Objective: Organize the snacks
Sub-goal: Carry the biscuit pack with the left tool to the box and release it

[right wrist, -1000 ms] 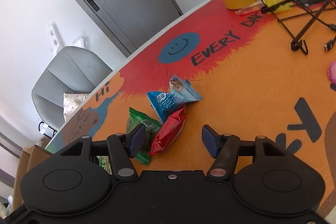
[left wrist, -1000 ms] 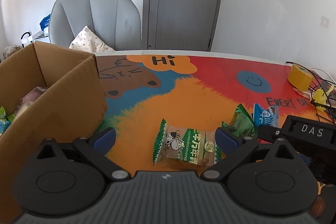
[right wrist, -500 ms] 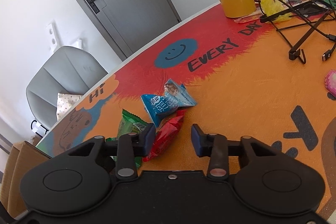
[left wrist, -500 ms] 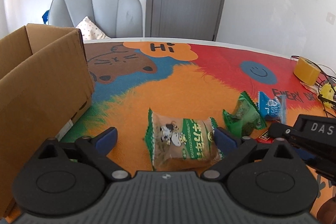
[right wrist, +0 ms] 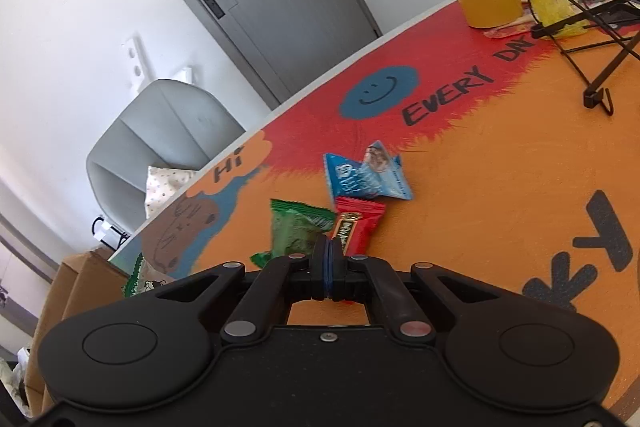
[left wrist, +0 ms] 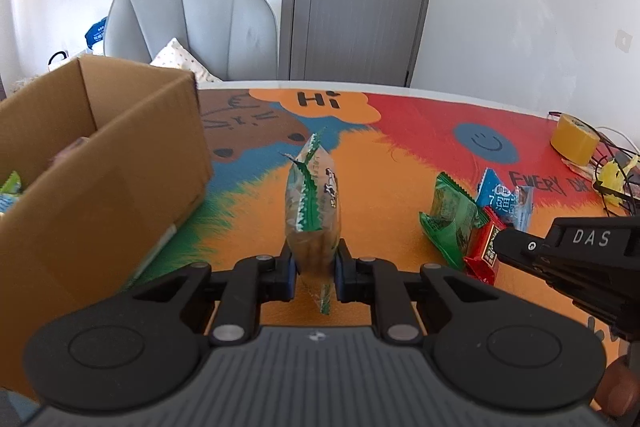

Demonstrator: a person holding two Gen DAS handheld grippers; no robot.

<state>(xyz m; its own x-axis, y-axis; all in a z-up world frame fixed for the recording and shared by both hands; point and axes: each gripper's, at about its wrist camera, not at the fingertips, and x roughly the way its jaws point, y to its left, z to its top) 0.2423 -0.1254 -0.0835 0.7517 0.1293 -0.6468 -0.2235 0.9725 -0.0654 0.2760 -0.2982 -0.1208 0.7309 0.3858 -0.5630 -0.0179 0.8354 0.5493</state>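
Green-and-clear snack packet: pinched at its near end by the left gripper, standing on edge, far end pointing away over the table mat. It sits just right of the cardboard box, clear of the box wall

Right gripper: jaws fully together, pads meeting. The red packet lies right at the tips; whether its near edge is caught cannot be told from the right wrist view

Further right of the box: green packet, then the red one touching it, then blue packet behind. Tape roll and cables well away from the box, at the far right

Step in hand, as judged: carry the held packet into the box, where other snacks already lie
- lift until the dangling end tops the box wall before swinging left
- keep the pinch firm; the film looks slippery and the hold is only on one end
- release low inside the box, not from above the rim
- check the right grip on red before lifting
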